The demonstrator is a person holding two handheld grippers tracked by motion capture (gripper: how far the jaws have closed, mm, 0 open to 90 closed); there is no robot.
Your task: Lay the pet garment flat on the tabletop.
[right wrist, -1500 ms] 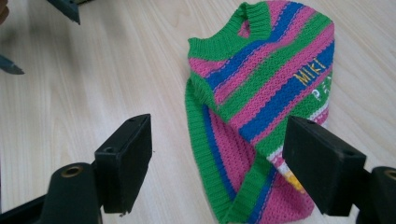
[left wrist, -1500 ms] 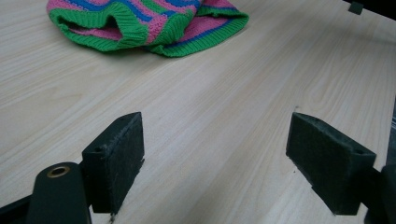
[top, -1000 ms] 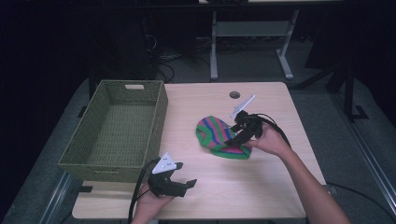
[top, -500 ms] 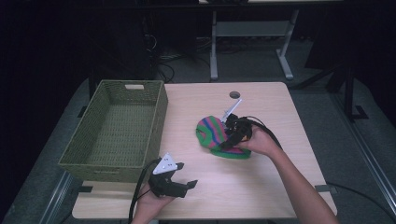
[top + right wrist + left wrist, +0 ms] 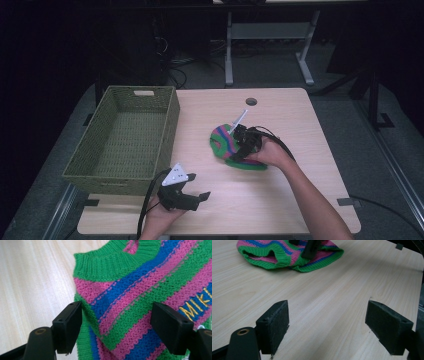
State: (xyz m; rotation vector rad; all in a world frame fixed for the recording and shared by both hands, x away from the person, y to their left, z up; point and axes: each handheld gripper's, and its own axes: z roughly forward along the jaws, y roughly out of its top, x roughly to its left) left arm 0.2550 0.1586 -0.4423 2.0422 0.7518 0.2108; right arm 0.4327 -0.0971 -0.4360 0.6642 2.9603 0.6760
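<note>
Right claw (image 5: 241, 150), jaws apart, straddles a striped knit sweater (image 5: 140, 290) on the bench (image 5: 300, 125). Left claw (image 5: 187, 195) rests apart. Pinching one layer may drag it.

Knitted garment (image 5: 140, 302): green ribbed edging, diagonal stripes of pink, blue and green, yellow stitched letters "MIK"; the same colours appear in the left gripper view (image 5: 287, 252). Basket (image 5: 80, 165) at the table's left edge: olive-green weave. Table (image 5: 300, 200): pale wood grain. Both grippers' jaws: black
</note>
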